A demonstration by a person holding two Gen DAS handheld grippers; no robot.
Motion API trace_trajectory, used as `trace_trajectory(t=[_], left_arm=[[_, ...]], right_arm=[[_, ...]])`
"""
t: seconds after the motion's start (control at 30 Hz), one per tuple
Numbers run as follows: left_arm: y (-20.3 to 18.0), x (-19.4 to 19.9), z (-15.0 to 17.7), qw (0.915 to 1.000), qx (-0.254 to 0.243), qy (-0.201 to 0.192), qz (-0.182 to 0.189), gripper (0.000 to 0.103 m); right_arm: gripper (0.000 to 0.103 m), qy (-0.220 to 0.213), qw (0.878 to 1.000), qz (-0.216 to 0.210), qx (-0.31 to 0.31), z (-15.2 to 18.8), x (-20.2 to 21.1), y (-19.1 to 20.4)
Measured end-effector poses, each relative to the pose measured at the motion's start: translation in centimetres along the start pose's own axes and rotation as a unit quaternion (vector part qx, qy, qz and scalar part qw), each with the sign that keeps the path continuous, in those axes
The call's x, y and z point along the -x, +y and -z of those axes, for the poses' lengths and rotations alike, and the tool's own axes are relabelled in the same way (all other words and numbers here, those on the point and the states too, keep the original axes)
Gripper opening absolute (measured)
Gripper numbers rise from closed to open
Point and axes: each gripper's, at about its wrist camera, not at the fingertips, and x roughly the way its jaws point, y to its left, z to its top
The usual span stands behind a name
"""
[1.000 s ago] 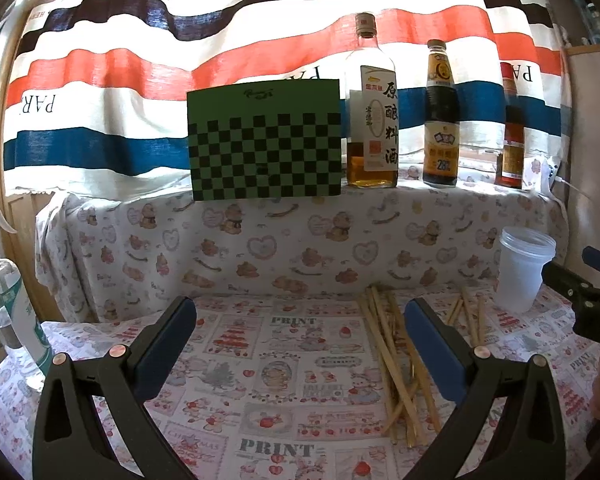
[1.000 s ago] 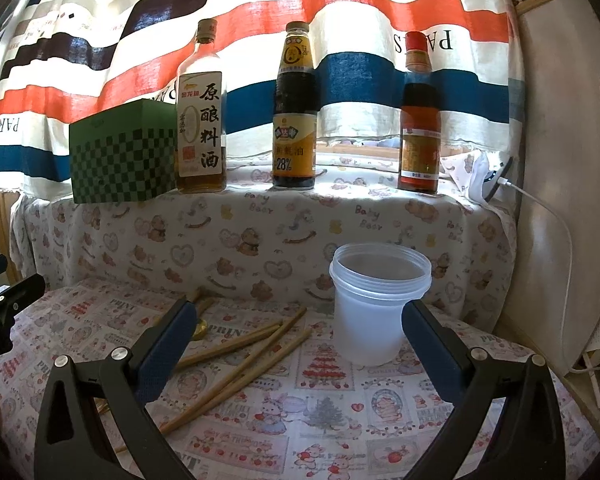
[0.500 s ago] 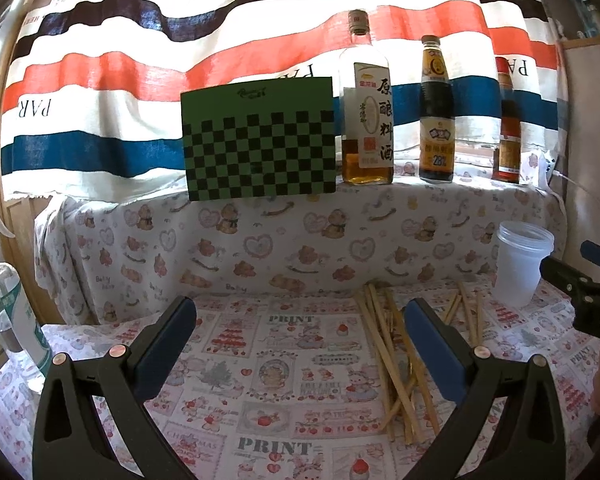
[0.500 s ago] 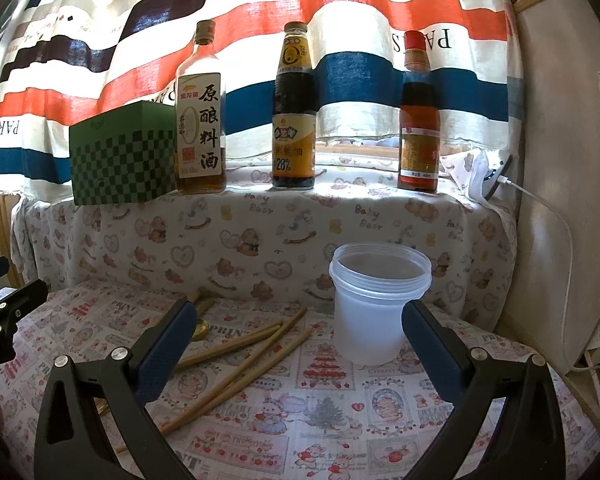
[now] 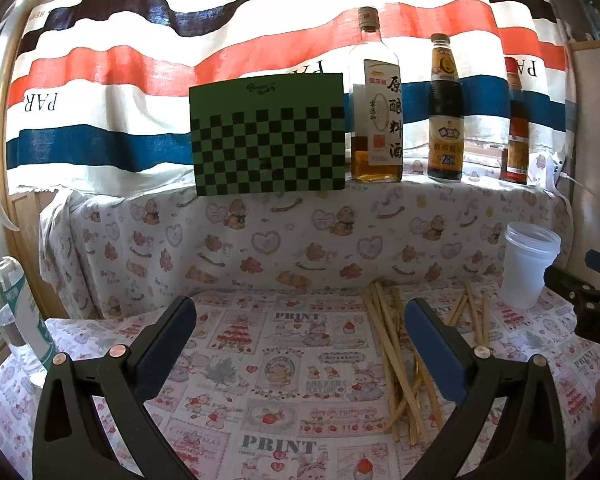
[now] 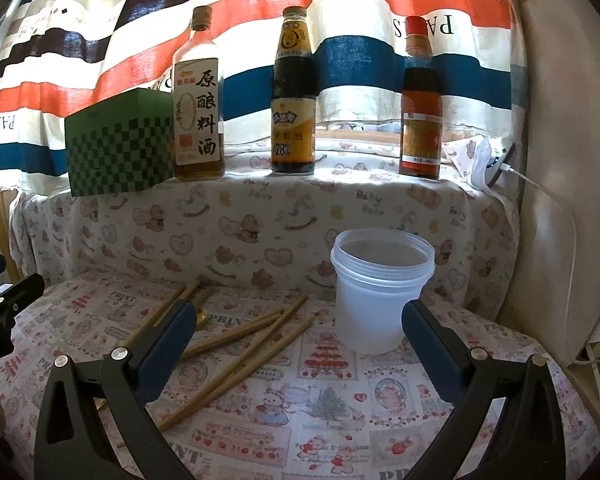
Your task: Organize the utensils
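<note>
On the "PRINT"-patterned tablecloth [image 5: 284, 444] lie my wooden chopsticks [image 5: 396, 360], loose beside the translucent plastic cup [image 6: 380, 296] — both left gripper [image 5: 300, 332] and right gripper [image 6: 296, 332] gape wide, empty; a dark bottle [image 6: 294, 96] reads "28%".

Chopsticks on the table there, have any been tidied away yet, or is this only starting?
Only starting, it seems. Done: nothing visible; the plastic cup looks empty. In hand: nothing; the left hand-held gripper and right hand-held gripper are both open and hold nothing. Left: all the chopsticks lie scattered on the patterned tablecloth beside the cup, presumably to be gathered into it.
</note>
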Motion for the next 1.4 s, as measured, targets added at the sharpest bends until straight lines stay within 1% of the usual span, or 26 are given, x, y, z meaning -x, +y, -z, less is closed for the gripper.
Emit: trace_trajectory(t=[0.13,0.37,0.53,0.8,1.4], left_arm=[[-0.1,0.0,0.0,1.0000,-0.004,-0.001,-0.001,0.103],[-0.4,0.1,0.0,1.0000,-0.008,-0.001,0.002,0.103],[-0.9,0.7,0.0,0.9997,-0.015,-0.015,-0.008,0.103],[-1.0,0.5,0.0,0.9997,-0.020,-0.012,-0.011,0.103],[-1.0,0.5,0.1,0.9997,-0.021,-0.014,-0.008,0.103]], right_arm=[[0.103,-0.006,1.000,-0.002,0.003,0.0,0.2,0.1],[0.103,-0.004,1.000,-0.004,0.001,0.0,0.2,0.0],[0.103,-0.003,1.000,-0.004,0.001,0.0,0.1,-0.1],[0.103,-0.010,1.000,-0.001,-0.001,0.1,0.2,-0.2],[0.103,-0.009,1.000,-0.001,-0.001,0.0,0.2,-0.2]])
